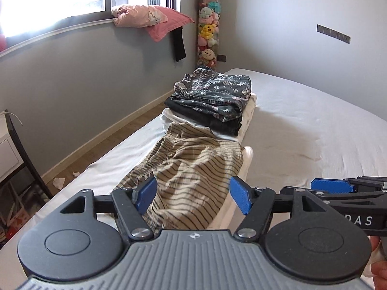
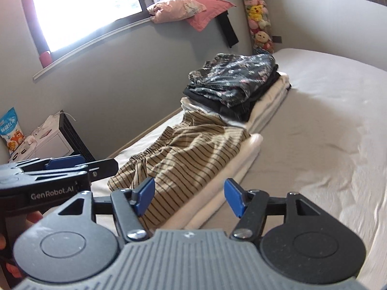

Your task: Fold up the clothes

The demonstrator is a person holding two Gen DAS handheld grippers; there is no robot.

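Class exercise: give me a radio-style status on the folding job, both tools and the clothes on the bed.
Left tool open, empty. Right tool open, empty. Striped garment rumpled on bed, beside folded stack. Nothing in the way.

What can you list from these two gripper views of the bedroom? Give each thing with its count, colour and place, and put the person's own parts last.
Bed: one, white sheet, fills the right and centre.
Striped garment: one, tan with dark stripes, loose on the bed's near left edge.
Folded stack: one pile, dark floral piece on black and white layers, beyond the striped garment.
Pink bedding: one bundle, on the window sill.
Plush toy column: one, mixed colours, panda on top, in the corner.
Side table: one, white with dark frame, left of the bed.
Snack bag: one, blue, by that table.
Left gripper: black, blue pads, open, nothing held.
Right gripper: same colours, open, empty.
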